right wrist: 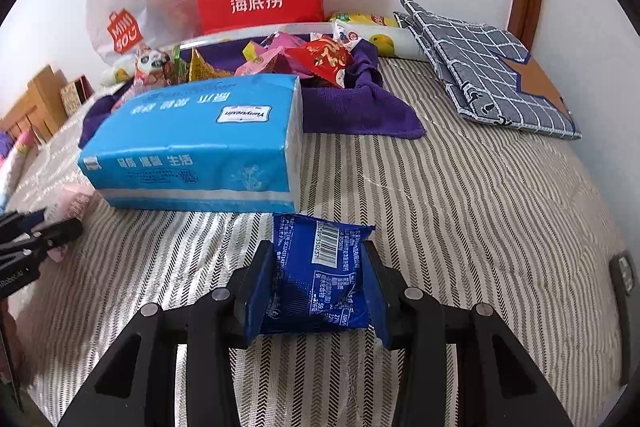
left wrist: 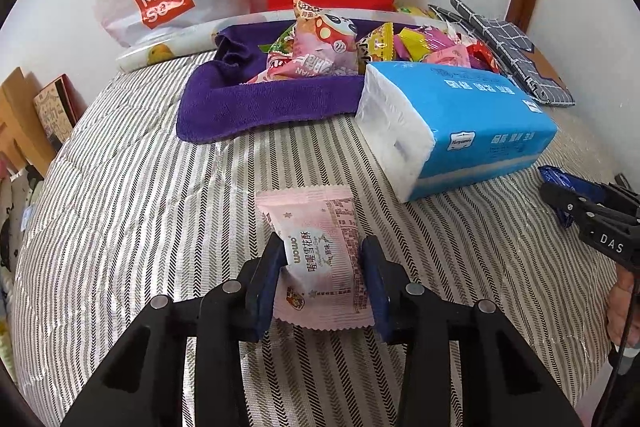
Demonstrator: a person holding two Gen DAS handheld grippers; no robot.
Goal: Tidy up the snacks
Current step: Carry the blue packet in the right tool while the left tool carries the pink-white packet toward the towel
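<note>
Both hand-held grippers are clamping snacks — left hand-held gripper (left wrist: 324, 263) holding pink foil packet (left wrist: 320, 259), right hand-held gripper (right wrist: 318, 279) holding blue foil packet (right wrist: 318, 279); purple cloth basket (left wrist: 256, 103) lying far ahead, left one sitting nearer.

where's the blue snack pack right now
In the right wrist view the blue snack pack sits between the right gripper fingers, just in front of the tissue pack.

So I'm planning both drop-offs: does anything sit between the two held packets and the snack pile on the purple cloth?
Yes. The blue tissue pack lies directly between the blue packet and the purple cloth. The pink packet has open tablecloth ahead; the tissues lie to its right.
</note>
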